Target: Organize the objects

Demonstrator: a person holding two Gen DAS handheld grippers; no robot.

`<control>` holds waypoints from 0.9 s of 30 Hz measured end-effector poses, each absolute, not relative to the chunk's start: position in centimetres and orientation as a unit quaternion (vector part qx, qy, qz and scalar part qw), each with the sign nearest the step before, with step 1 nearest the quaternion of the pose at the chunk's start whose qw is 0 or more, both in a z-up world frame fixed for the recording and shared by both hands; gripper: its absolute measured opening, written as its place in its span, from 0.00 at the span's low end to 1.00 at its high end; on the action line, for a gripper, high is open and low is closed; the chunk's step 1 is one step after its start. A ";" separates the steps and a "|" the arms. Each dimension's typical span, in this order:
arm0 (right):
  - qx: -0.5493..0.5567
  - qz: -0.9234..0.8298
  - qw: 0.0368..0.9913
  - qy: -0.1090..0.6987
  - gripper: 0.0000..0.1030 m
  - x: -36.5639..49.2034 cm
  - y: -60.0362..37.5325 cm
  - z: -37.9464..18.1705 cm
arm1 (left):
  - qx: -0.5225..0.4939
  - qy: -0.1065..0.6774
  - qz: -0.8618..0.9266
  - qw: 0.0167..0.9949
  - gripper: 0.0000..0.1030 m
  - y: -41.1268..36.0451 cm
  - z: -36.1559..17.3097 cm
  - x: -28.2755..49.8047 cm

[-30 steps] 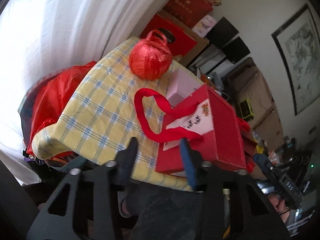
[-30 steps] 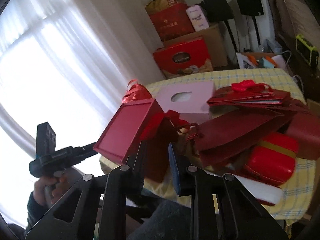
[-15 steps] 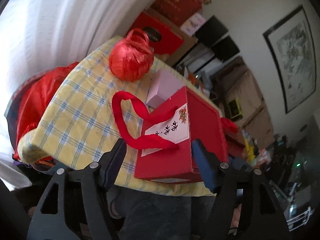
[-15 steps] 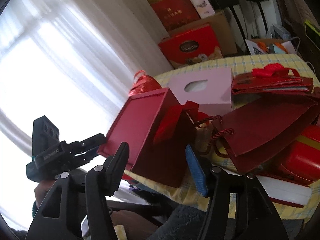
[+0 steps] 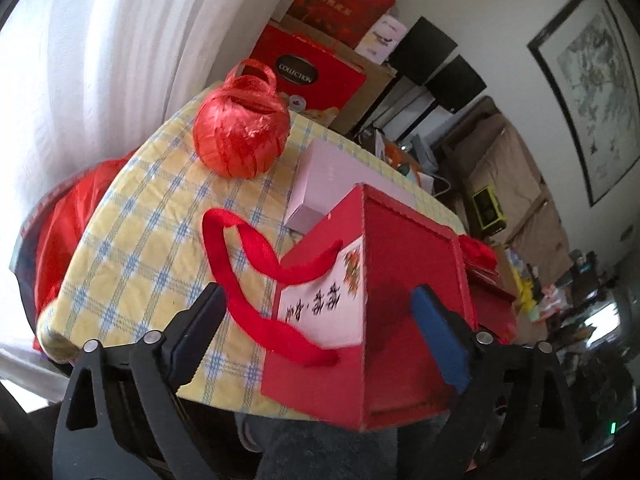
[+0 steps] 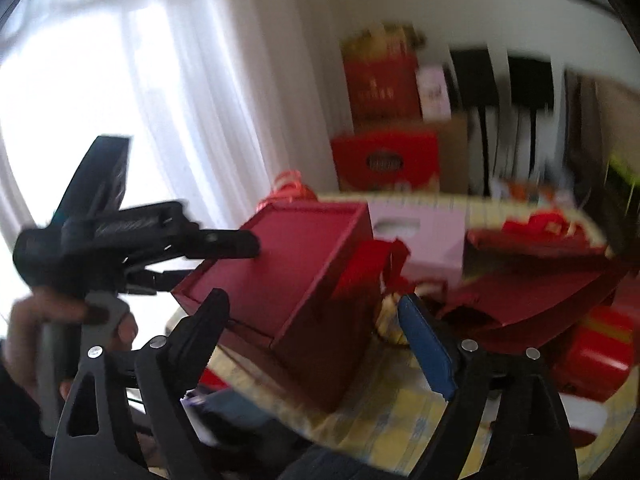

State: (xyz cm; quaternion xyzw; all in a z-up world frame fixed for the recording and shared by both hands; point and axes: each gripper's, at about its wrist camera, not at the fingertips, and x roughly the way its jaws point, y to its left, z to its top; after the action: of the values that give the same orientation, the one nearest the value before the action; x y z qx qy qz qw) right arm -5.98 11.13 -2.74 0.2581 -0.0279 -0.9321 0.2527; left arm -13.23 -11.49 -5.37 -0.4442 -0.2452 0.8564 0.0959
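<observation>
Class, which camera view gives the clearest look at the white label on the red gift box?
The left wrist view: the red gift box turns its white label toward that camera, sharp. The right wrist view, blurred, shows only plain red sides.

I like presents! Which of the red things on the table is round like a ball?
The shiny red ball wound from ribbon, with a loop on top, near the curtain. The red gift bag has flat sides and corners; it's boxy, not round.

red gift box point(image 5: 404, 308), ribbon handle, standing at table edge
</observation>
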 end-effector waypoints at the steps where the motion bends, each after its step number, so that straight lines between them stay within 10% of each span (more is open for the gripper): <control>1: 0.247 -0.935 0.253 -0.020 0.86 -5.7 11.0 -2.8 | -0.448 -0.237 0.856 0.098 0.91 -11.3 -5.3 -13.4; 15: 0.244 -0.929 0.277 0.023 0.98 -4.9 10.2 -5.6 | -0.481 -0.108 0.861 0.128 0.85 -6.2 -2.6 -12.6; 27: 0.332 -0.908 0.207 -0.151 0.91 -9.2 16.7 -0.5 | -0.458 -0.199 0.854 0.148 0.34 -10.0 -2.5 -11.8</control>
State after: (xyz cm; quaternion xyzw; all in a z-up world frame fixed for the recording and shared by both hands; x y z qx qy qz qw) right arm -9.21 16.68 -0.53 0.3320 -0.1513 -0.9076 0.2075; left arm -11.81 -10.05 -2.50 -0.4577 -0.1994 0.8537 0.1480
